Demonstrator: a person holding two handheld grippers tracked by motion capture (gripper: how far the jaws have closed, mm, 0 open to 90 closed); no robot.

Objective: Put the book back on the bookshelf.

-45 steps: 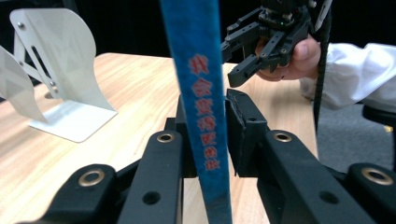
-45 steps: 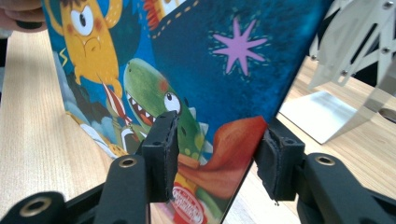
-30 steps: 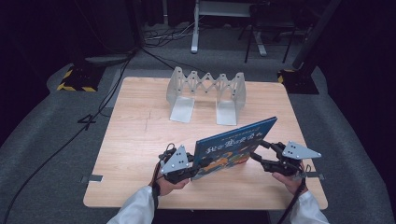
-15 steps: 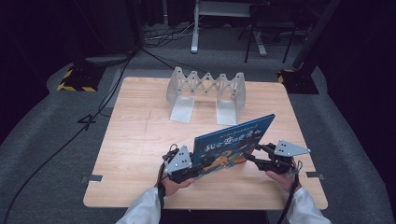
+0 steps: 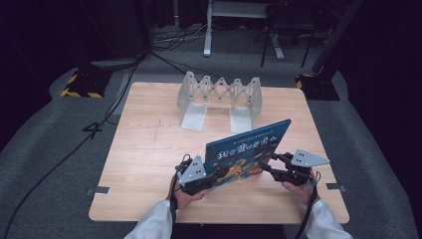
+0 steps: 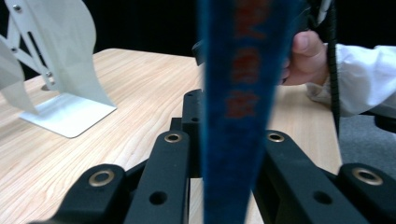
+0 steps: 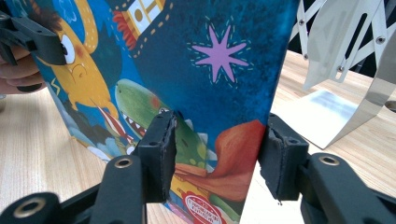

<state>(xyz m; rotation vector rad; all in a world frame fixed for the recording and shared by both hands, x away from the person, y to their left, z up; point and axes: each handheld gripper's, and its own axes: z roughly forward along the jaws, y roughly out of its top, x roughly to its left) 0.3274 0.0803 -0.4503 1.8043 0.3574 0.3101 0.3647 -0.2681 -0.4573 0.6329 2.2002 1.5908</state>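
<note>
A blue picture book (image 5: 249, 149) stands tilted on its lower edge near the table's front. My left gripper (image 5: 211, 181) is shut on its lower left corner; in the left gripper view the blurred blue edge of the book (image 6: 233, 116) runs straight up between the jaws of the gripper (image 6: 224, 140). My right gripper (image 5: 268, 168) is at the book's lower right edge. In the right gripper view that gripper (image 7: 217, 154) is open, its pads (image 7: 161, 154) set wide either side of the cover (image 7: 210, 70), with gaps showing.
A folding white metal book rack (image 5: 219, 94) stands at the back of the wooden table (image 5: 144, 159), beyond the book, and appears as the rack (image 6: 56, 70) and the rack (image 7: 345, 70). Black-and-yellow floor weights and cables lie beyond the table.
My right gripper has moved left, in to the book's lower right edge, and now straddles it. The left gripper and the book have barely shifted.
</note>
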